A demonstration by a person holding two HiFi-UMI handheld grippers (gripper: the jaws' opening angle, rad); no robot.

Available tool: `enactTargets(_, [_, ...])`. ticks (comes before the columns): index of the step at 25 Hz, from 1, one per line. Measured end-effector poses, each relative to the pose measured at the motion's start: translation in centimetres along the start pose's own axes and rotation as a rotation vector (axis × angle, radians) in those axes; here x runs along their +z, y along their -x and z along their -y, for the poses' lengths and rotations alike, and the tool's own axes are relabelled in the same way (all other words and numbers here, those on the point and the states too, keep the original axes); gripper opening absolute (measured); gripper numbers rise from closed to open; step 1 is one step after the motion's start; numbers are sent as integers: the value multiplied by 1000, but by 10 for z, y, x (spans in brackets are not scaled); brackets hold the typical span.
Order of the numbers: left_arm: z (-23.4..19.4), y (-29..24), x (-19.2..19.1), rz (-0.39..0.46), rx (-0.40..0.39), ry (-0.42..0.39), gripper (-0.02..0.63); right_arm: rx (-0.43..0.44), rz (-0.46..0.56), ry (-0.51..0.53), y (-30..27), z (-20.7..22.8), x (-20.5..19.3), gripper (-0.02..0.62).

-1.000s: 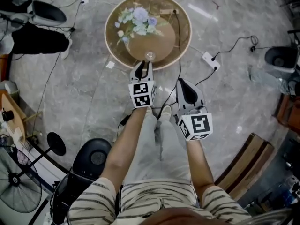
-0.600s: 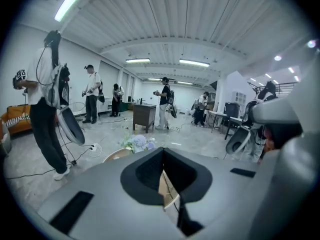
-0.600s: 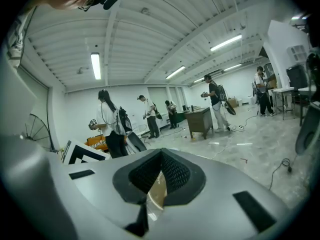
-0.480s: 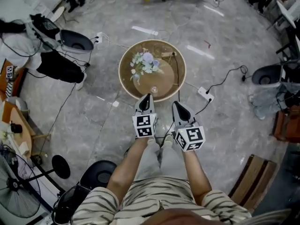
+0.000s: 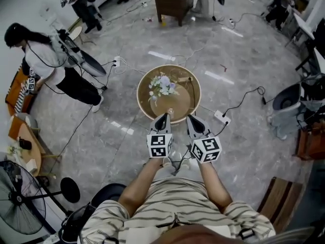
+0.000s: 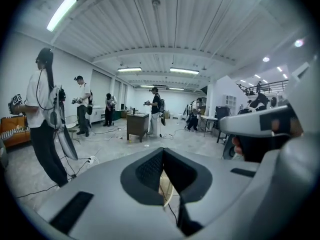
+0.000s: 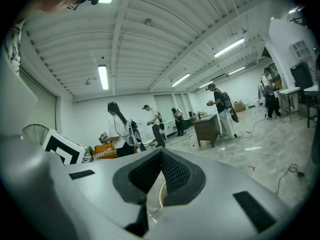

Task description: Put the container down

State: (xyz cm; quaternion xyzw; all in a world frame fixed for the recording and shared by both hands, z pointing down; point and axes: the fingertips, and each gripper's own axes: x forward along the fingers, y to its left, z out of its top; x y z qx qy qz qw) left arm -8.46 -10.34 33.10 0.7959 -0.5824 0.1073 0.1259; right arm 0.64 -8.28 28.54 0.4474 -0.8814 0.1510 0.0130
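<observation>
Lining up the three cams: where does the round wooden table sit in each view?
Head view: round table at centre, just beyond the left tool and right tool.
Left gripper view: only a pale rim sliver, low centre, under the left tool's shut jaws.
Right gripper view: a rim sliver, low centre, under the right tool's jaws.
Shared landmark: brown cabinet.

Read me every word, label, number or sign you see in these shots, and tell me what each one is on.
No readable words, numbers or brand names in any view.
The left tool and right tool carry black-and-white square markers: patterns only, no letters.
</observation>
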Motion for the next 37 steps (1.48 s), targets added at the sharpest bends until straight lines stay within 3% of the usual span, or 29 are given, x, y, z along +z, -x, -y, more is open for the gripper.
enactTargets(15, [16, 52, 67, 113, -54, -5, -2, 26, 70, 86, 20, -19, 57, 2])
enactTargets(37, [18, 45, 77, 163, -78, -7, -2, 41, 55, 121, 8, -8, 52, 2])
